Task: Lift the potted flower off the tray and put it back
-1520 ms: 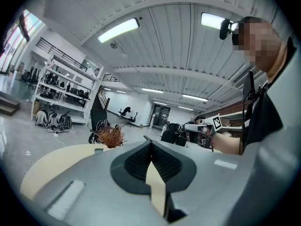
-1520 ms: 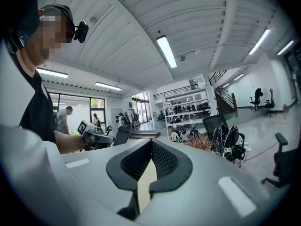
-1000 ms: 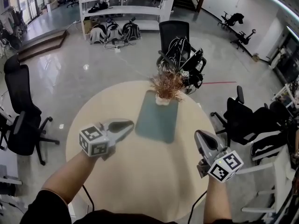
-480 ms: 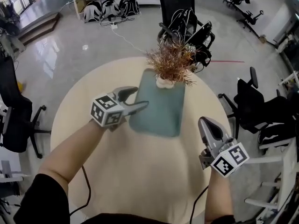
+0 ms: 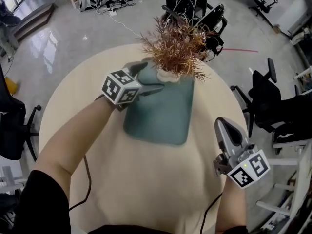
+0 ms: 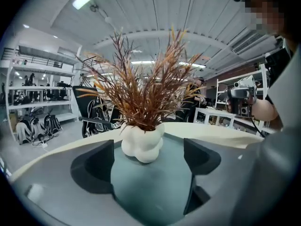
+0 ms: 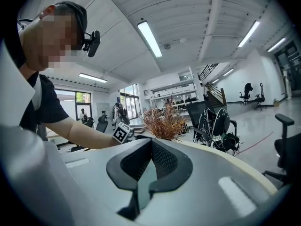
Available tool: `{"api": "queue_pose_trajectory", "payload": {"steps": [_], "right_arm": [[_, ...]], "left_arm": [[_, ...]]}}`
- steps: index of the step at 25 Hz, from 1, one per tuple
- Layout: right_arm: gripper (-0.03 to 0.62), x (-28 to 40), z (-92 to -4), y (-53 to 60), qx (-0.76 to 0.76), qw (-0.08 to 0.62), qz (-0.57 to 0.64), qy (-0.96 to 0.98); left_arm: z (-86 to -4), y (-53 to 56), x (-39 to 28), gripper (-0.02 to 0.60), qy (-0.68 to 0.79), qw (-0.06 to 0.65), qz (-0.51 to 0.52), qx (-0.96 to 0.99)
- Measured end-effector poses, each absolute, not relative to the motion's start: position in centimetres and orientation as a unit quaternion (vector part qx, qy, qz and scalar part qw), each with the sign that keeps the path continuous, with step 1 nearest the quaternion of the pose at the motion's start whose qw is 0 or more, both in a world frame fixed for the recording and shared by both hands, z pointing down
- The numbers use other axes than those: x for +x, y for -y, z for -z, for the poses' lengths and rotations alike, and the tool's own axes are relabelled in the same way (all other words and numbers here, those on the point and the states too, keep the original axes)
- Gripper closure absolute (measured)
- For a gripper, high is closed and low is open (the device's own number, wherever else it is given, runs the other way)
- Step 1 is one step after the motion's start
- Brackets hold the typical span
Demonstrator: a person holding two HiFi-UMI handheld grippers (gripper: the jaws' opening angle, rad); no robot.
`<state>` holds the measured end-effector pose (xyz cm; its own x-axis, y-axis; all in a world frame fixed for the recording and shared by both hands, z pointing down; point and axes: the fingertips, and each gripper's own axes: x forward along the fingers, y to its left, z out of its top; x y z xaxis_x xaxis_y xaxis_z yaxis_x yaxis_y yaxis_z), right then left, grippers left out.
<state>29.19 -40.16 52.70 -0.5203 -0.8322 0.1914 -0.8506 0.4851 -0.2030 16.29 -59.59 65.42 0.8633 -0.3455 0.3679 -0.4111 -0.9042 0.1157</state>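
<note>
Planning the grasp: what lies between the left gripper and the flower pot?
Only bare tray, shown in the left gripper view; the left gripper has just been opening its jaws, empty.

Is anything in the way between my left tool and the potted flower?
Nothing visible. On the left tool, the jaws have just been opening, empty; only bare tray lies between it and the white pot.
</note>
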Motion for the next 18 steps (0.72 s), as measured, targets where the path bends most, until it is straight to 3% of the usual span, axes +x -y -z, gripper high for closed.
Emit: {"api": "queue_pose_trajectory", "payload": {"steps": [10,18], "right_arm": [[0.58,30.6,-54.6,40.6,0.495,0.023,-0.135,0.858],[0.58,30.5,-54.4,40.0,0.488,0.014,-0.132,0.862]], "left_arm": [[-67.2,63.4,20.3,0.077,0.147,0.057,-0.215,0.964],[-68.4,63.7,23.1,0.075,0.119,0.053,-0.237,0.963]]}}
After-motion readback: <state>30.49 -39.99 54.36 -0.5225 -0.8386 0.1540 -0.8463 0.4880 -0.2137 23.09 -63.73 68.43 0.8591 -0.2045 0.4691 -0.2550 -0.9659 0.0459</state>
